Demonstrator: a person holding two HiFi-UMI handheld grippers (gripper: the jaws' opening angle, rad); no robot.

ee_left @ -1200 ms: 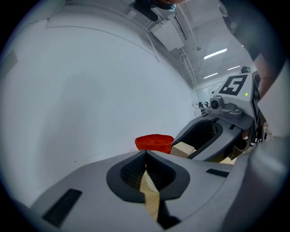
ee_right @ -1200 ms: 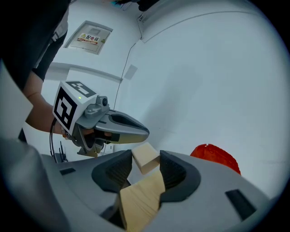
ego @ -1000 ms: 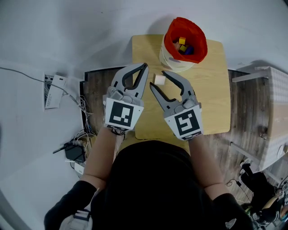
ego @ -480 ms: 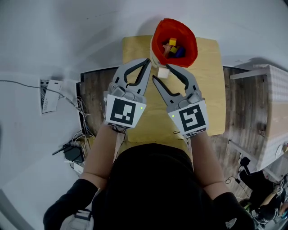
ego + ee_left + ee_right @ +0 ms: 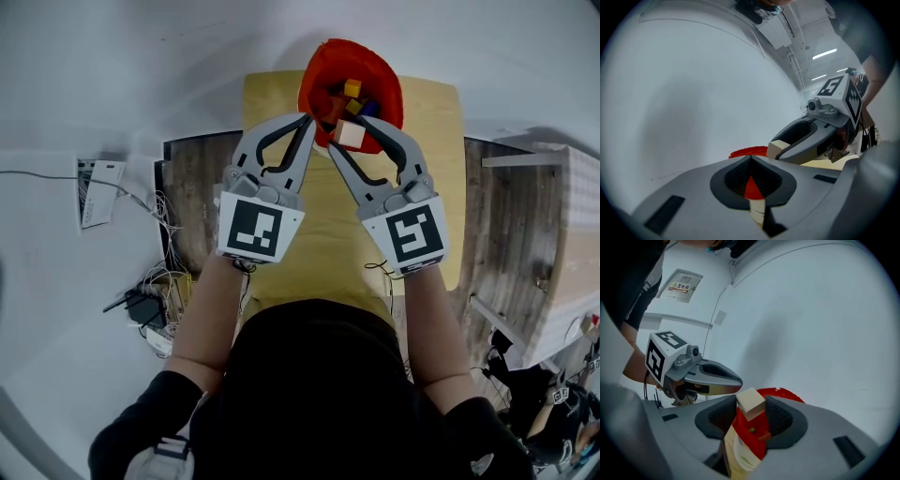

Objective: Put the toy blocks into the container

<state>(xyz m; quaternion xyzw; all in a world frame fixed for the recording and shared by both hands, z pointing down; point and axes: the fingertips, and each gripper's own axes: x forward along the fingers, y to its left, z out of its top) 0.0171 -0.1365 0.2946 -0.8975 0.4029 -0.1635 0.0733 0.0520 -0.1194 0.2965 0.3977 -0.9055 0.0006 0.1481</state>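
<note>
**Cream block held at the container's mouth**

From my end, the right gripper (image 5: 353,141) has a cream block (image 5: 350,134) pinched between its fingers (image 5: 398,155). The fingers stand wide apart, with only the tips pressing on the block's two sides. My right gripper view shows the block (image 5: 750,402) tilted, one corner up, wedged between the dark pads.

In the head view the block sits over the near rim of the container (image 5: 323,66), a pale tub with a red lining folded over its edge. Looking along the right fingers, I see the tub's pale side and red lining (image 5: 751,437) just below and beyond the block. Several coloured blocks already lie inside, a yellow one (image 5: 352,88) on top.

The left gripper (image 5: 307,120) is beside it with nothing in its grasp. Its fingers (image 5: 272,141) meet at the tips, and the left gripper view shows them closed together (image 5: 750,160) with only the red rim (image 5: 747,152) beyond. Its tips lie just beside the container's left edge.

The container stands at the far end of the wooden bench (image 5: 328,244), and both grippers reach out over the bench top.
</note>
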